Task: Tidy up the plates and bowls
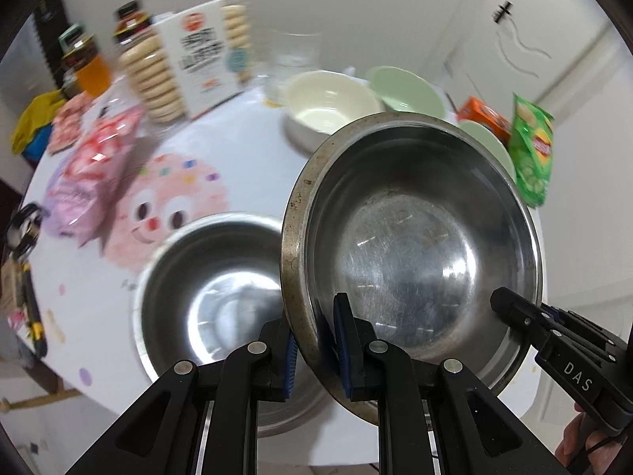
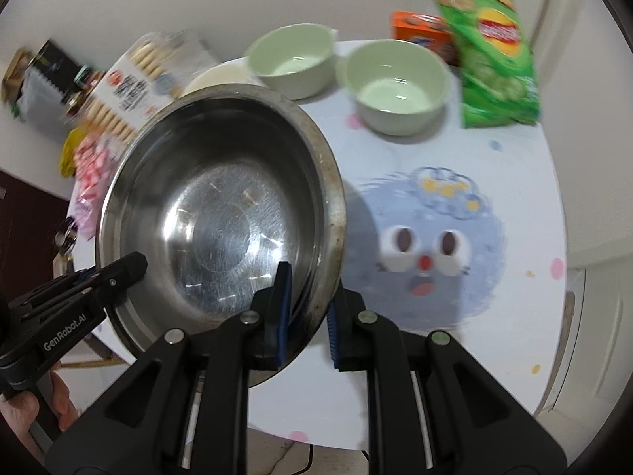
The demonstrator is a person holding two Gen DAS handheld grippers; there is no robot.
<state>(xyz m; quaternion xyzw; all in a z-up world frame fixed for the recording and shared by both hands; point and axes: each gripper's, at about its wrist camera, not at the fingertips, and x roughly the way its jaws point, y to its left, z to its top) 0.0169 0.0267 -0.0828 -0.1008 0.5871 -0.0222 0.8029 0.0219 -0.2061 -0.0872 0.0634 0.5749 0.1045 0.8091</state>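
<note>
the left gripper [image 1: 314, 350] has its two blue-padded fingers clamped on the near rim of a steel bowl [image 1: 411, 253], one pad inside the wall and one outside, and the right gripper [image 2: 306, 316] pinches the opposite rim of that same bowl [image 2: 221, 217] the same way; each gripper also shows in the other's view as a black tip at the bowl's edge. the held steel bowl is lifted clear of the round table [image 2: 514, 316], tilted, and empty, its scratched bottom and stained rim in plain sight. counting steel bowls, there are two: the one in the grip and a second steel bowl [image 1: 213, 293] standing on the table just beside and partly beneath the held one, also empty. at the far side of the table stand ceramic bowls: two pale green bowls [image 2: 292, 59] [image 2: 395, 87] side by side and apart from each other, and one cream bowl [image 1: 328, 103] to their left, three in all that can be told, each with nothing in it. the tablecloth carries two cartoon faces, a pink one [image 1: 178, 202] and a blue one [image 2: 427, 245]. around the bowls lie snacks: one green chip bag [image 2: 494, 55] upright at the right edge, one orange box [image 2: 419, 27] behind it, one pack of round biscuits [image 1: 190, 63], and pink candy bags [image 1: 91, 182] on the left, their count unclear in the blur. a hand [image 2: 35, 415] shows at the lower left of the right wrist view.
</note>
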